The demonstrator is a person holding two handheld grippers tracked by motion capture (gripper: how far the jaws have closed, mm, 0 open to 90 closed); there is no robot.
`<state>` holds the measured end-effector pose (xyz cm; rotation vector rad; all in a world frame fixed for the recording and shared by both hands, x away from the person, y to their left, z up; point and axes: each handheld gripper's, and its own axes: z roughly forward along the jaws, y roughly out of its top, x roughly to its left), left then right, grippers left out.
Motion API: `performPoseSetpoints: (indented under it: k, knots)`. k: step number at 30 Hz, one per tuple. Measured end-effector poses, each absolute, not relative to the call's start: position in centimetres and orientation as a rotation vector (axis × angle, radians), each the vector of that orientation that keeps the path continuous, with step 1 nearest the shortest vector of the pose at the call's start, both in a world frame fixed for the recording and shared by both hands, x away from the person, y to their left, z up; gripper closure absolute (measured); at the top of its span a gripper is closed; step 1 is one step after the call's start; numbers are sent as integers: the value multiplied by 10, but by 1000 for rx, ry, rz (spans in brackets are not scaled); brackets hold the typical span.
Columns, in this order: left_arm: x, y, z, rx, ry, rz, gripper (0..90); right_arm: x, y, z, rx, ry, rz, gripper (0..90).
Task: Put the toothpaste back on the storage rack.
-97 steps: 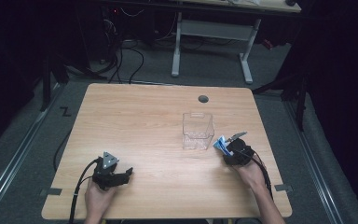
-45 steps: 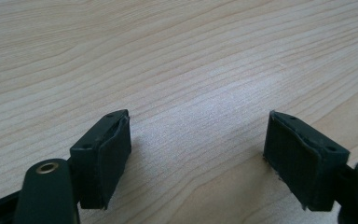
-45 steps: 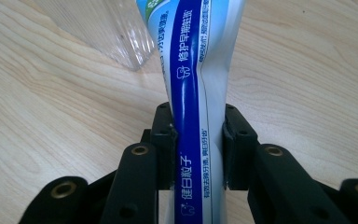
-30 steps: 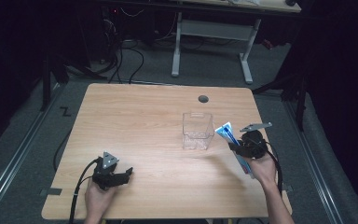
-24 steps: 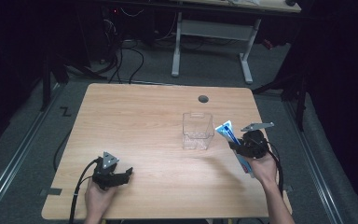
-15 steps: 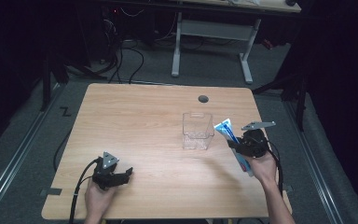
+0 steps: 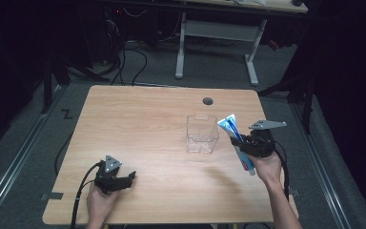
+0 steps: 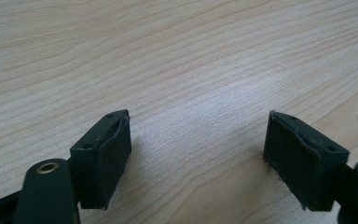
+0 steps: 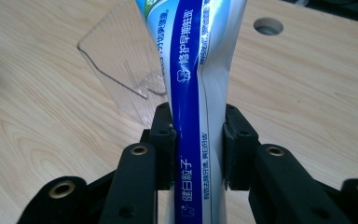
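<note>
Right hand-held gripper [image 7: 242, 139] clamps toothpaste tube [image 9: 200, 88] at clear plastic container's [image 7: 202, 134] 3 o'clock; left hand-held gripper [image 8: 198, 163] wide, empty on surface [image 7: 143, 119]. Best: centre tube over opening, lower upright.

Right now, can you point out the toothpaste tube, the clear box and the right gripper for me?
toothpaste tube [image 9: 193, 70], right gripper view, on its blue printed band.
clear box [image 7: 202, 134], high view, on its near wall.
right gripper [image 9: 198, 144], right gripper view, midway between the fingertips clamped on the tube.
</note>
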<state>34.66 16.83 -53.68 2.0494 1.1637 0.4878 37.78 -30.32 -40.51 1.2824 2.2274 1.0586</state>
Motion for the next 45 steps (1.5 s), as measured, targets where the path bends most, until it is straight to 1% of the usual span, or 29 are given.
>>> performPoseSetpoints:
  k: [9, 23, 45]
  knots:
    - [347, 168, -537, 2048, 1164, 488, 235, 381, -297, -395, 1242, 2188, 1165, 699]
    - [347, 168, -537, 2048, 1165, 485, 234, 394, -282, -381, 1205, 2140, 1226, 698]
    - [346, 170, -537, 2044, 1168, 483, 233, 407, -258, -374, 1139, 2113, 1304, 692]
